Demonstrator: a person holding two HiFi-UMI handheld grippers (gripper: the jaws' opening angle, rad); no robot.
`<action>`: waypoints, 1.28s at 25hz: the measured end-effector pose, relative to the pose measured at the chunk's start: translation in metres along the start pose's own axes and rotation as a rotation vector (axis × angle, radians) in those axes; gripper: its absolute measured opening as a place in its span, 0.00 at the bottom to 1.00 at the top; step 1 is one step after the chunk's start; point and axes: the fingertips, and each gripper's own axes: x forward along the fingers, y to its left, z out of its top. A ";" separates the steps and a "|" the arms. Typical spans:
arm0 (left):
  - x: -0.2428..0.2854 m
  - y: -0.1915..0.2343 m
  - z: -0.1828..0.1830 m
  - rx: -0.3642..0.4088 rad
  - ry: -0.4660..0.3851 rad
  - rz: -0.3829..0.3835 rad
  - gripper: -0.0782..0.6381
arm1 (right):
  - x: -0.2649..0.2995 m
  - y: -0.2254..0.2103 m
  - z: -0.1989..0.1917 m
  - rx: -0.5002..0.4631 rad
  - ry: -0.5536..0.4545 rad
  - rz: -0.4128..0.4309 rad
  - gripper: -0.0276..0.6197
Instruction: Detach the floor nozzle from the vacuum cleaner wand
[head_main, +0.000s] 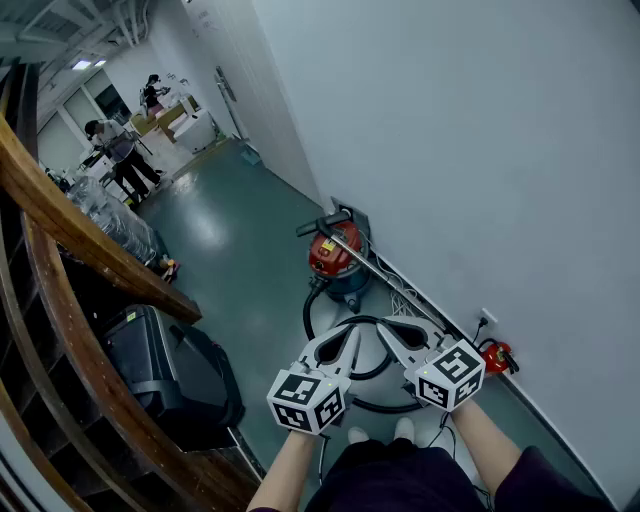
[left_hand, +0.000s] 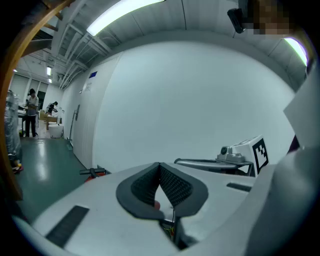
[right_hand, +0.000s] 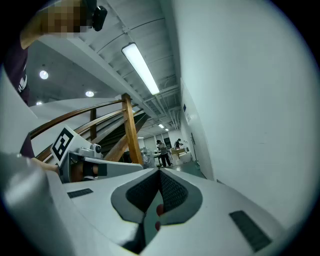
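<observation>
- Head view: the left claw (head_main: 346, 338) and right claw (head_main: 389, 330) are held side by side at 6 o'clock, tips converging. Both are closed and carry nothing.
- The red drum vacuum cleaner (head_main: 334, 253) stands on the green floor (head_main: 230, 260) against the white wall (head_main: 450, 150), at 12 o'clock from the claws and well apart from them.
- A silver metal wand (head_main: 385, 278) lies across the drum, running towards 4 o'clock. The black fitting (head_main: 318, 224) at its upper end may be the floor nozzle; this cannot be confirmed. A black hose (head_main: 312, 318) loops on the floor between the drum and the claws.
- Left gripper view: jaws together, nothing between the pads. The vacuum's dark bar and red top show low at 9 o'clock.
- Right gripper view: jaws together, empty. A wooden stair rail (right_hand: 127, 130) and the wall show; the vacuum does not.
- Assessment: the approach has not begun.
- Recommended: open both claws before closing in.
- Recommended: clamp one on the wand close to the joint and the other on the nozzle neck.
- Recommended: pull in line with the tube; avoid levering sideways.
</observation>
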 end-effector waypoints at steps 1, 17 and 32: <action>0.000 0.002 -0.002 -0.006 0.000 0.008 0.12 | 0.002 -0.002 -0.004 0.004 0.007 -0.001 0.07; 0.000 0.116 -0.004 -0.038 0.004 0.001 0.12 | 0.093 -0.014 -0.028 0.105 0.018 -0.062 0.07; -0.010 0.218 0.002 -0.071 0.016 -0.055 0.12 | 0.176 -0.013 -0.030 0.097 0.025 -0.160 0.07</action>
